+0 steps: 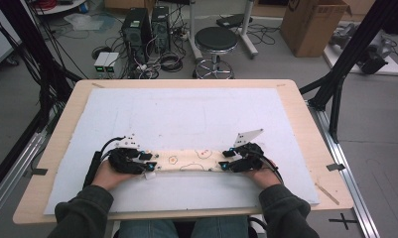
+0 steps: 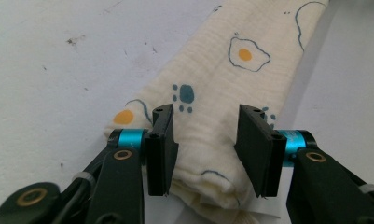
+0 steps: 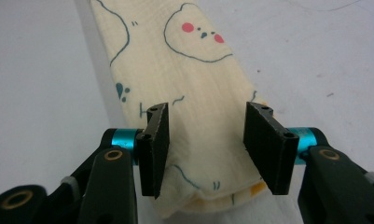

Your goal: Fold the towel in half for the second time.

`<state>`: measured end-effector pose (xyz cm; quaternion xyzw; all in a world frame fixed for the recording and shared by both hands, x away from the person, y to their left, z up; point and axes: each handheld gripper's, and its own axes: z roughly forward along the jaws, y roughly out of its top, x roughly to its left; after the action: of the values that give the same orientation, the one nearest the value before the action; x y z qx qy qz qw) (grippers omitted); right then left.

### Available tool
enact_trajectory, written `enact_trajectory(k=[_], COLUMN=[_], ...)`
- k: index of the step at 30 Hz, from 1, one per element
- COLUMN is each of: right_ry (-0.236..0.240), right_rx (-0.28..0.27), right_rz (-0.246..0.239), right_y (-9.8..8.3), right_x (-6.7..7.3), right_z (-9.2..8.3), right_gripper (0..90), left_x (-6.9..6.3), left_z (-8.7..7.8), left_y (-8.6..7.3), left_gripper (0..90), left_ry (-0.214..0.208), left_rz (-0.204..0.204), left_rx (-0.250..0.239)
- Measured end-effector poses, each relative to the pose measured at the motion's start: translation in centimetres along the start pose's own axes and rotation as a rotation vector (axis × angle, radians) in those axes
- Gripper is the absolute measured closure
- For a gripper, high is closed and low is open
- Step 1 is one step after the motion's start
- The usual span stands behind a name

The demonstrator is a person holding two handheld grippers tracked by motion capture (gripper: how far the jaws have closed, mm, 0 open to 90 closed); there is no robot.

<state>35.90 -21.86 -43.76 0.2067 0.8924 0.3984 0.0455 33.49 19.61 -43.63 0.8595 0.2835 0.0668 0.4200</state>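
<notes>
A cream cloth [image 1: 189, 160] with egg and bear prints lies folded into a long narrow strip near the table's front edge. My left gripper [image 1: 151, 164] is at the strip's left end. In the left gripper view my left gripper [image 2: 204, 148] stands open, its jaws apart over the cloth [image 2: 208, 88] with the pads off the fabric. My right gripper [image 1: 225, 160] is at the strip's right end. In the right gripper view my right gripper [image 3: 208, 148] is open too, straddling the folded end of the cloth [image 3: 175, 60] without pressing it.
A white mat [image 1: 186, 114] covers most of the wooden table [image 1: 305, 124]. Beyond the table's far edge are a black stool [image 1: 215, 42], computer towers [image 1: 137, 29], cables and a cardboard box [image 1: 313, 25] on the floor.
</notes>
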Motion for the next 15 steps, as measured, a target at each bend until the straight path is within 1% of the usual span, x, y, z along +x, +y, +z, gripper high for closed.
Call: enact_trajectory(k=[1,2,3,4,6,8,12,13,15], right_ry=[-0.001,-0.002,-0.01,-0.012,-0.015,-0.022,-0.021,-0.019,-0.017], right_rx=[-0.004,-0.002,-0.004,0.002,0.001,0.003,0.002,0.0,-0.001], right_rz=[-0.006,-0.007,-0.018,-0.017,-0.032,-0.036,-0.052,-0.049,-0.053], right_y=[-0.12,-0.19,-0.25,-0.3,-0.39,-0.45,-0.67,-0.74,-0.8], right_x=[-0.02,-0.02,-0.03,0.01,-0.06,-0.05,-0.07,-0.1,-0.16], right_z=[-0.13,-0.21,-0.35,-0.46,-0.49,-0.57,-0.68,-0.69,-0.7], right_gripper=[49.1,48.8,48.5,48.2,48.0,47.7,47.4,47.4,47.4], left_x=[-0.07,-0.11,-0.17,-0.22,-0.2,-0.24,-0.34,-0.33,-0.37], left_z=[-0.02,-0.07,-0.08,-0.06,-0.06,-0.05,0.0,-0.01,0.0], left_y=[-0.03,-0.06,-0.08,-0.09,-0.09,-0.13,-0.19,-0.19,-0.22], left_gripper=[55.7,55.7,55.5,55.2,55.0,54.9,54.7,54.8,54.7], left_ry=[0.0,0.005,0.006,0.01,0.01,0.011,0.016,0.017,0.019], left_rz=[-0.004,0.005,0.008,0.011,0.012,0.014,0.02,0.026,0.026], left_rx=[-0.001,0.002,0.003,0.004,0.006,0.006,0.008,0.01,0.009])
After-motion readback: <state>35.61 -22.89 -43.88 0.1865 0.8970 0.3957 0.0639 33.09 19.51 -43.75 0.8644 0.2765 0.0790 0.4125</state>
